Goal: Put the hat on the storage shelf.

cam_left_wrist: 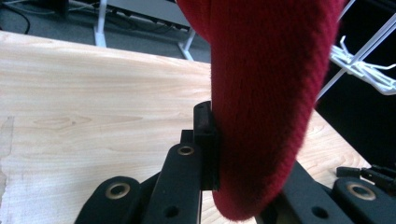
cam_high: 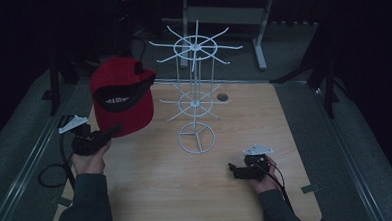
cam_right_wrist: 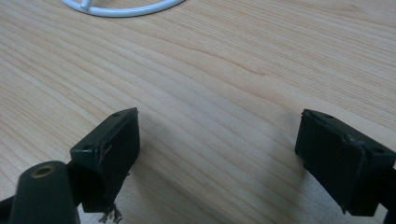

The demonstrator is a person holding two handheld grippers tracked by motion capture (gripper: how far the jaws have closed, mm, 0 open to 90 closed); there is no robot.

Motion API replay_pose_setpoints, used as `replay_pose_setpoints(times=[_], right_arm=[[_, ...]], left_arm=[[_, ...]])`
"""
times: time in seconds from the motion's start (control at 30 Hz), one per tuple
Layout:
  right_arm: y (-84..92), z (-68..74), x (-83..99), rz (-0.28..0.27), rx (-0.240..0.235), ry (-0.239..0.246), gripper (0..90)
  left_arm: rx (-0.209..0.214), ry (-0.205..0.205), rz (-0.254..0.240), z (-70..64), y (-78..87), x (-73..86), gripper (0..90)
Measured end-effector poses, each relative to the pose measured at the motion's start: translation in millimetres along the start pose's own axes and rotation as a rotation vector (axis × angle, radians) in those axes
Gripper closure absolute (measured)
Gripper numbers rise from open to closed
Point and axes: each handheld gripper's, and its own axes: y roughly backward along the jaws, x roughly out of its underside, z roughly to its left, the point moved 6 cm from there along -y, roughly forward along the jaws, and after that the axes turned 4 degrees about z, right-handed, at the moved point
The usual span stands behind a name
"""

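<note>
A red cap (cam_high: 121,96) with a black inner band is held up above the left side of the wooden table (cam_high: 244,118). My left gripper (cam_high: 115,129) is shut on the cap's brim. In the left gripper view the red fabric (cam_left_wrist: 266,102) is pinched between the black jaws. A white wire display rack (cam_high: 195,90) with spoke-like arms stands at the table's middle, just right of the cap. My right gripper (cam_high: 232,168) rests low near the table's front right, open, its fingers (cam_right_wrist: 109,149) wide apart over bare wood.
The rack's round wire base (cam_high: 196,137) sits on the table, its rim (cam_right_wrist: 126,8) ahead of the right gripper. A small dark round grommet (cam_high: 222,97) lies in the tabletop behind the rack. Cables trail off the left edge. A metal frame stands beyond the table.
</note>
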Motion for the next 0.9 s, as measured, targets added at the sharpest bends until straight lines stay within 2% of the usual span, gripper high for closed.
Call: replay_pose_setpoints(times=[0.33,0.5,0.9], right_arm=[[0.0,-0.1,-0.2,-0.001,0.001,0.001,13.7],[-0.1,-0.2,-0.2,-0.001,0.0,0.002,13.7],[0.0,-0.3,-0.2,0.0,0.001,0.003,13.7]], left_arm=[[0.022,-0.002,-0.027,-8.2,1.8,-9.9,85.7],[0.033,-0.02,-0.038,-14.8,1.9,-17.4,85.7],[0.051,-0.033,-0.068,-27.5,4.3,-32.4,85.6]])
